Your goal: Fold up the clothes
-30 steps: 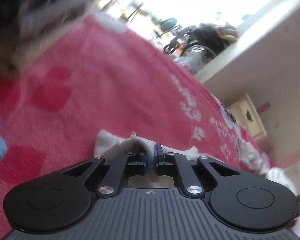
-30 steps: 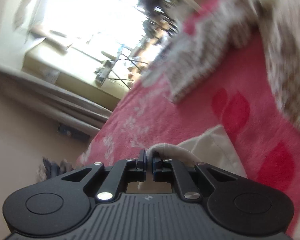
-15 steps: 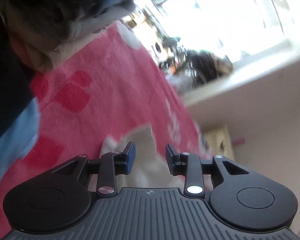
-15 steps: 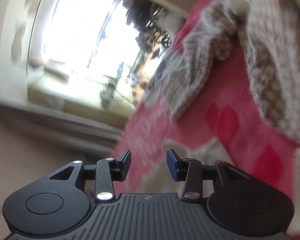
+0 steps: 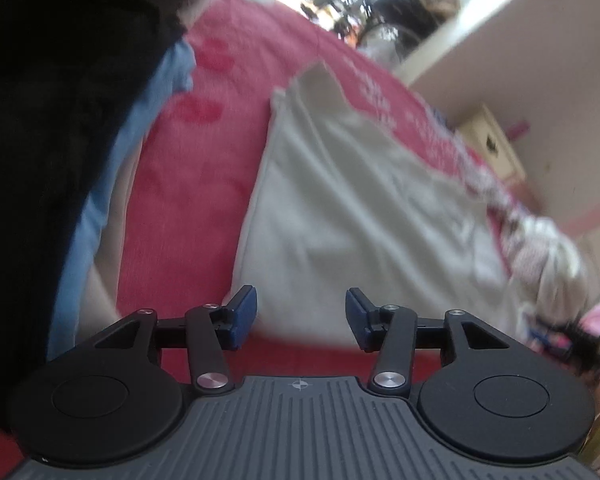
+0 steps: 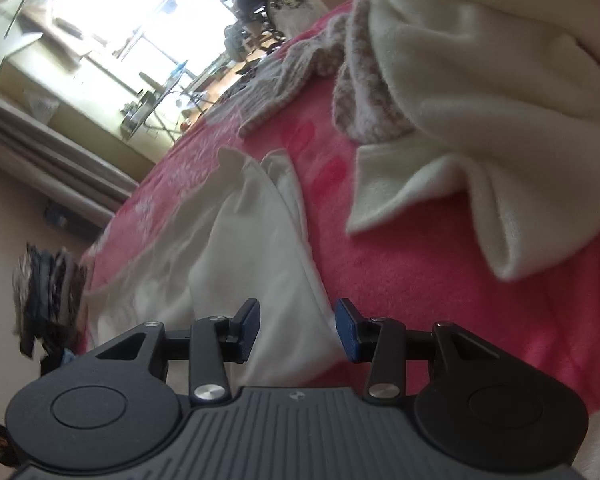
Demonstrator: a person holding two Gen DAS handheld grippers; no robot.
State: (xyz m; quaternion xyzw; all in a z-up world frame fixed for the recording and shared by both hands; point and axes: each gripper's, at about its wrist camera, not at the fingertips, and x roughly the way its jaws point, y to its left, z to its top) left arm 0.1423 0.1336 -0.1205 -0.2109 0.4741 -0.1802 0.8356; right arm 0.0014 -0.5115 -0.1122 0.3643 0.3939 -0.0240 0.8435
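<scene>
A cream-white garment (image 5: pixel 360 200) lies spread flat on the pink blanket (image 5: pixel 188 168), its near edge just beyond my left gripper (image 5: pixel 300 314), which is open and holds nothing. In the right wrist view the same white garment (image 6: pixel 244 248) stretches away from my right gripper (image 6: pixel 296 326), also open and empty, with the cloth's hem running between and under its blue pads (image 6: pixel 346 330).
Black and light blue clothes (image 5: pixel 60 120) are heaped at the left. A fluffy cream garment (image 6: pixel 480 120) and a brown-white knit (image 6: pixel 364 92) lie on the blanket (image 6: pixel 440 288) at the right. A stack of dark folded clothes (image 6: pixel 48 296) sits far left. A small cabinet (image 5: pixel 492 140) stands by the wall.
Both grippers were shut on the white garment a second ago; they have let it go, opened wide and drawn back, so the garment now lies flat on the blanket.
</scene>
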